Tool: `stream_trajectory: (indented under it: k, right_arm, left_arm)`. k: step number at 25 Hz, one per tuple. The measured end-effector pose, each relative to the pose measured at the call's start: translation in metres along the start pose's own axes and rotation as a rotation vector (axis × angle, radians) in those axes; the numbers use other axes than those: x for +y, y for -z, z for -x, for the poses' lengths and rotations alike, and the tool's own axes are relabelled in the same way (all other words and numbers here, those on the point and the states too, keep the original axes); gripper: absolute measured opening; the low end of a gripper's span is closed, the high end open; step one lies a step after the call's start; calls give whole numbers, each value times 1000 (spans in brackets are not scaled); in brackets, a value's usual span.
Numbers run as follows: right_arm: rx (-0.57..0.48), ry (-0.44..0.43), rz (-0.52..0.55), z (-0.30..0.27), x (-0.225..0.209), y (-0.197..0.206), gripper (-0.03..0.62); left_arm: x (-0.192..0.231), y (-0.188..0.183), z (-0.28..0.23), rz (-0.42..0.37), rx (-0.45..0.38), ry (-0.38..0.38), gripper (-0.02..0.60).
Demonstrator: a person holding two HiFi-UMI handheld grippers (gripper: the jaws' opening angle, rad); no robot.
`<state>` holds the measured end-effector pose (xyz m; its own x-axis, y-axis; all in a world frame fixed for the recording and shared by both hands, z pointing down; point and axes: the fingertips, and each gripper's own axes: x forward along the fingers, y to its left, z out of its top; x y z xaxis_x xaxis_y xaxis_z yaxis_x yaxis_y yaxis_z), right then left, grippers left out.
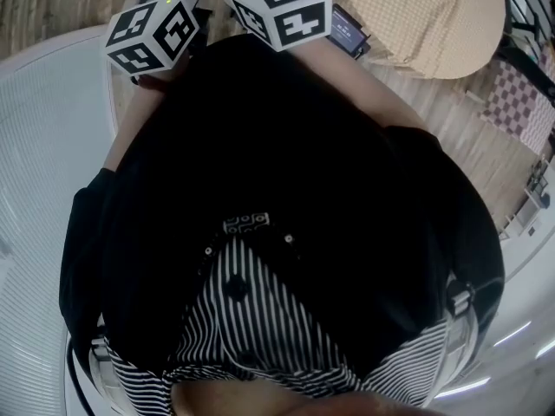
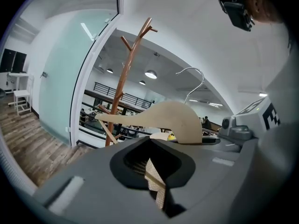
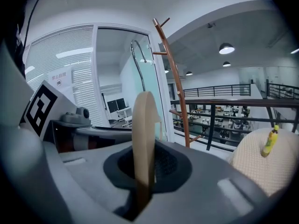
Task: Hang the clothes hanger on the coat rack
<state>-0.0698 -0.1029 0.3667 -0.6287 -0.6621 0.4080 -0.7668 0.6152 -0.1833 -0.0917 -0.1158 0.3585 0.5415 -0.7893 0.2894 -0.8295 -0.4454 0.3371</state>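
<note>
The wooden clothes hanger [image 3: 143,139] stands edge-on in my right gripper [image 3: 142,183], which is shut on its lower part; its metal hook [image 3: 137,59] rises above. The left gripper view shows the same hanger's body [image 2: 175,121] and hook [image 2: 194,80] from the side. My left gripper [image 2: 156,183] is shut on a strip of beige checked cloth [image 2: 155,178]. The brown branched coat rack [image 3: 175,87] stands ahead, apart from the hook, and shows as the coat rack [image 2: 122,83] in the left gripper view. In the head view only the two marker cubes [image 1: 154,31] [image 1: 282,7] show; the jaws are out of frame.
A glass door and frame [image 2: 77,78] stand beside the rack, with a black railing [image 3: 219,120] behind it. Beige cloth [image 3: 264,164] with a small yellow item [image 3: 269,141] lies at right. Wood floor [image 2: 28,143] spreads to the left.
</note>
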Motion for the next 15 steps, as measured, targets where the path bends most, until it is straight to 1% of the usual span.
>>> stream_trajectory:
  k: [4, 7, 12, 15]
  right_arm:
    - [7, -20, -35, -14, -38, -10, 17]
    - [1, -46, -43, -18, -64, -18, 17]
    - [-3, -81, -64, -16, -82, -14, 17]
    - [2, -106, -66, -25, -86, -18, 17]
  left_arm:
    - [0, -5, -37, 6, 40, -20, 3]
    - [-6, -9, -60, 2, 50, -41, 3]
    - [-15, -10, -74, 2, 54, -80, 3]
    - [-8, -13, -81, 6, 67, -90, 3]
